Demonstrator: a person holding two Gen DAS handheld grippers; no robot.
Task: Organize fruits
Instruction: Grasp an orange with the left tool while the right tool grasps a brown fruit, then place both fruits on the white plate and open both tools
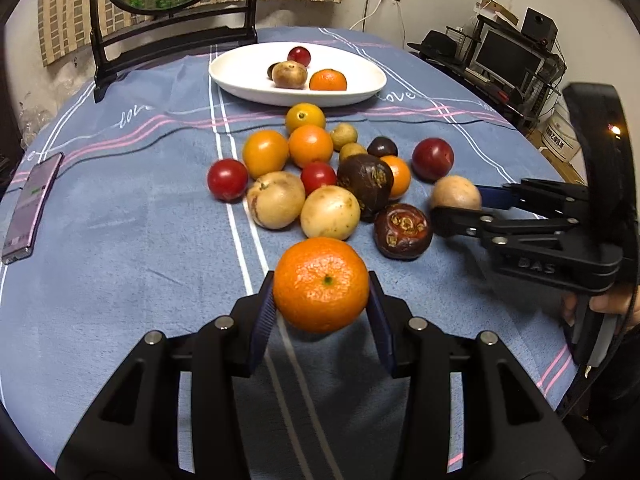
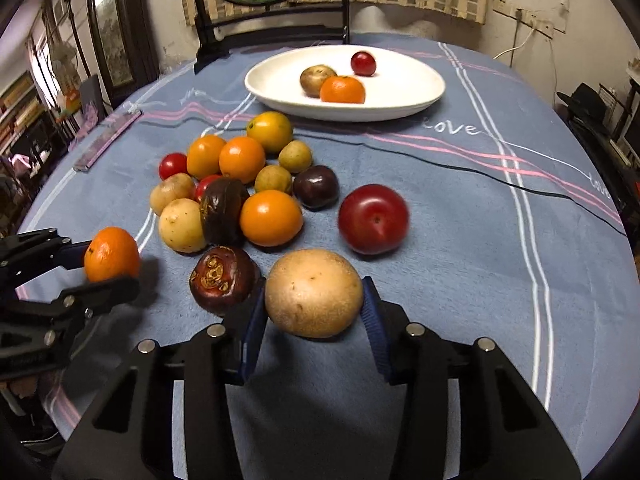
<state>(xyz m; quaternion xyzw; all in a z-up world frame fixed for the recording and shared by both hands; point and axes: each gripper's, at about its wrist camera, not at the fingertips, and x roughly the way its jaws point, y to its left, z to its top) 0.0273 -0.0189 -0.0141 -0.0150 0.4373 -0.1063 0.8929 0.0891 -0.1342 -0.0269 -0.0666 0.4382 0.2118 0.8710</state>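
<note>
My left gripper (image 1: 322,304) is shut on an orange tangerine (image 1: 320,284), held just above the blue cloth; in the right wrist view that left gripper (image 2: 112,266) and the tangerine (image 2: 112,254) show at the left edge. My right gripper (image 2: 314,312) is shut on a round tan fruit (image 2: 314,292); the left wrist view shows this right gripper (image 1: 456,204) and the tan fruit (image 1: 456,194) at the right. Between them lies a pile of fruits (image 1: 320,172): oranges, red ones, tan ones and dark wrinkled ones. A white plate (image 1: 240,84) at the far side holds a tangerine, a tan fruit and a red fruit.
A phone (image 1: 32,208) lies on the cloth at the left. A black-framed round mirror stand (image 1: 172,36) rises behind the plate (image 2: 420,100). A thin black cable (image 2: 480,176) crosses the cloth. A dark wrinkled fruit (image 2: 224,278) sits beside my right gripper's left finger. A hand (image 1: 612,304) holds the right gripper.
</note>
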